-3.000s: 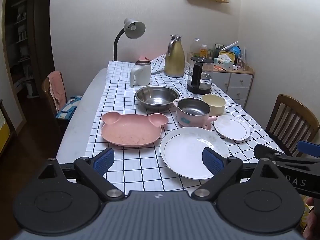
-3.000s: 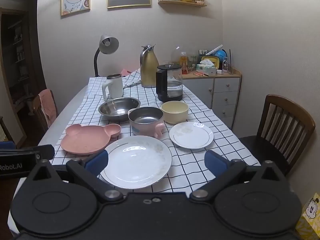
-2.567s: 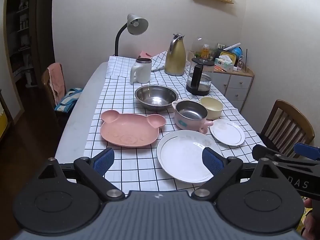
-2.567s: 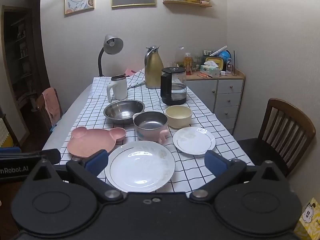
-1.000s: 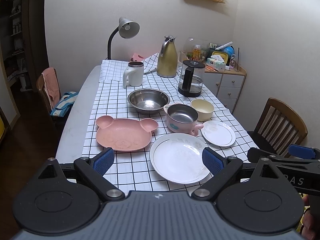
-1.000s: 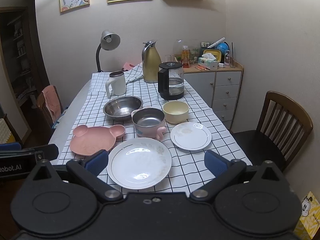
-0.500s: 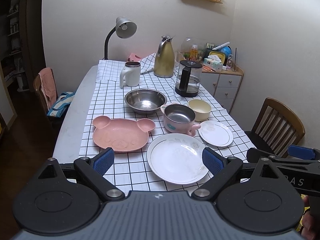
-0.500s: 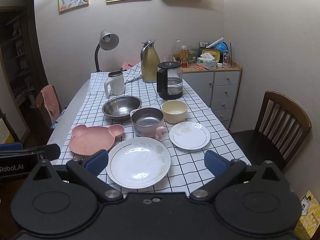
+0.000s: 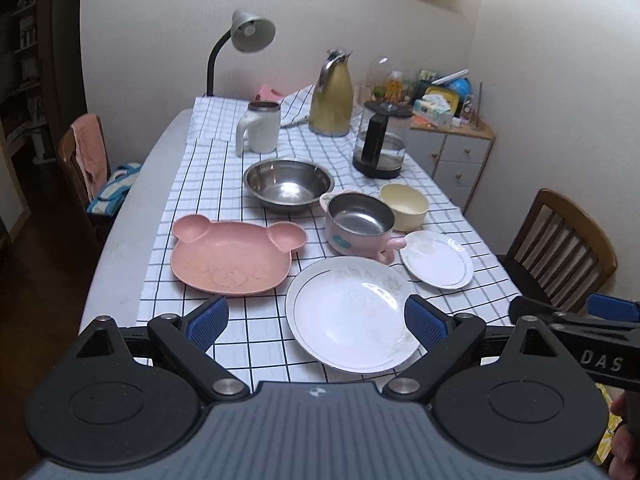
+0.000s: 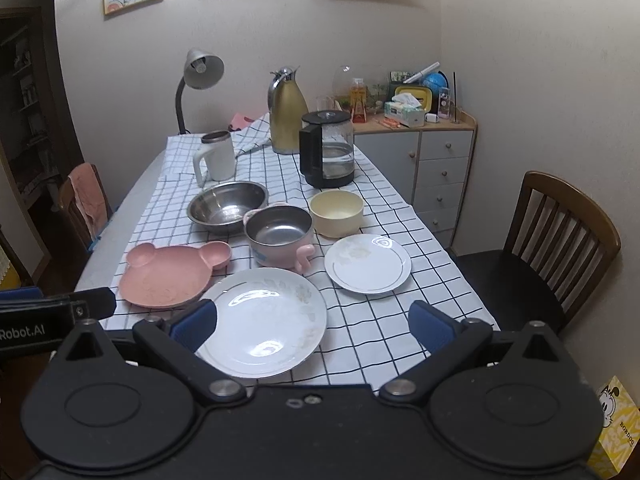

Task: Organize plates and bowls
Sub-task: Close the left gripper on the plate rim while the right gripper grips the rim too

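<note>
Both grippers dropped nearer table [image 9: 120, 248] edge since earlier frames; dishes unmoved, nothing stacked yet.

Large white plate [image 9: 352, 314] nearest, pink bear plate [image 9: 234, 256] to its left, steel bowl [image 9: 288, 184] behind, small white plate [image 9: 437, 259] to right.

Left gripper [image 9: 316, 322] spread wide, empty. Right gripper [image 10: 313, 325] likewise.

Likely first pick: a plate.
</note>
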Available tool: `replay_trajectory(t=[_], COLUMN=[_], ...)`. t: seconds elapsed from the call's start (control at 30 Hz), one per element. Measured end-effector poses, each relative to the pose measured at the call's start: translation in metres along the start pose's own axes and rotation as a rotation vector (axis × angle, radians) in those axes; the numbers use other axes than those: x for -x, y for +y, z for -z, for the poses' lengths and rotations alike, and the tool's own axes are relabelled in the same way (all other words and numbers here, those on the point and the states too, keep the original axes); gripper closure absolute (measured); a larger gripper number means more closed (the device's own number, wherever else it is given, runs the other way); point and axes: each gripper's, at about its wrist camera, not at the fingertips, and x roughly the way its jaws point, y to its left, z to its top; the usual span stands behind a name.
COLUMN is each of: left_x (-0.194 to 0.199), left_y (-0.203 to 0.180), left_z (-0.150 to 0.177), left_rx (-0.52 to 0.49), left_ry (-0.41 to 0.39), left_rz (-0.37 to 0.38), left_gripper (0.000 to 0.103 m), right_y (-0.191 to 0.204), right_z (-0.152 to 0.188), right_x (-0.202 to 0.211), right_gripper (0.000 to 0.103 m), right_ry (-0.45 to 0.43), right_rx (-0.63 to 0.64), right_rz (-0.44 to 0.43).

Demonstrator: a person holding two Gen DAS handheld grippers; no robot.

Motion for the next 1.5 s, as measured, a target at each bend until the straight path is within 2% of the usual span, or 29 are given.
replay_trajectory(t=[0.23,0.47,0.67,0.73,0.8,0.9,0.97,1.0,1.1,1.17,1.3,1.37,1.43,1.5], left_x=[-0.066,-0.131,-0.184,-0.198,-0.212,-0.229,-0.237,-0.24,-0.249,-0.251,-0.254,-0.258,-0.259,-0.26], left_y=[0.004,0.017,0.031,0.034,0.037,0.043,0.045,0.047,0.053,0.053,0.054,0.054,0.051,0.051], left_z=[-0.007,-0.005,0.003,0.006,0.008,0.012,0.014,0.015,0.017,0.018,0.02,0.02,0.02,0.02], left_rx=[0.054,0.13,0.179,0.176,0.177,0.209,0.223,0.234,0.299,0.308,0.327,0.341,0.328,0.336], left_ry=[0.1,0.197,0.268,0.275,0.297,0.329,0.341,0.352,0.373,0.382,0.397,0.417,0.416,0.421], left_rz=[-0.063,-0.093,-0.102,-0.117,-0.132,-0.125,-0.117,-0.109,-0.087,-0.094,-0.089,-0.058,-0.047,-0.03], left_gripper=[0.007,0.007,0.008,0.008,0.009,0.014,0.027,0.029,0.032,0.041,0.045,0.057,0.058,0.063], right_y=[-0.021,-0.045,-0.051,-0.048,-0.045,-0.045,-0.046,-0.048,-0.053,-0.055,-0.053,-0.052,-0.053,-0.053], right_z=[-0.012,-0.015,-0.008,-0.004,0.001,0.006,0.007,0.008,0.01,0.01,0.009,0.008,0.008,0.007], right_x=[-0.051,-0.124,-0.188,-0.208,-0.228,-0.252,-0.264,-0.268,-0.28,-0.286,-0.287,-0.287,-0.288,-0.289], right_gripper=[0.001,0.003,0.01,0.019,0.022,0.027,0.033,0.034,0.046,0.054,0.061,0.064,0.068,0.071], right_ry=[0.012,0.102,0.215,0.26,0.296,0.351,0.38,0.394,0.452,0.477,0.47,0.47,0.472,0.473], right_rx=[-0.006,-0.011,0.037,0.068,0.096,0.102,0.086,0.074,0.026,-0.009,-0.002,-0.001,-0.005,-0.007], right_rz=[-0.046,-0.076,-0.141,-0.145,-0.145,-0.157,-0.174,-0.187,-0.216,-0.231,-0.243,-0.253,-0.26,-0.273])
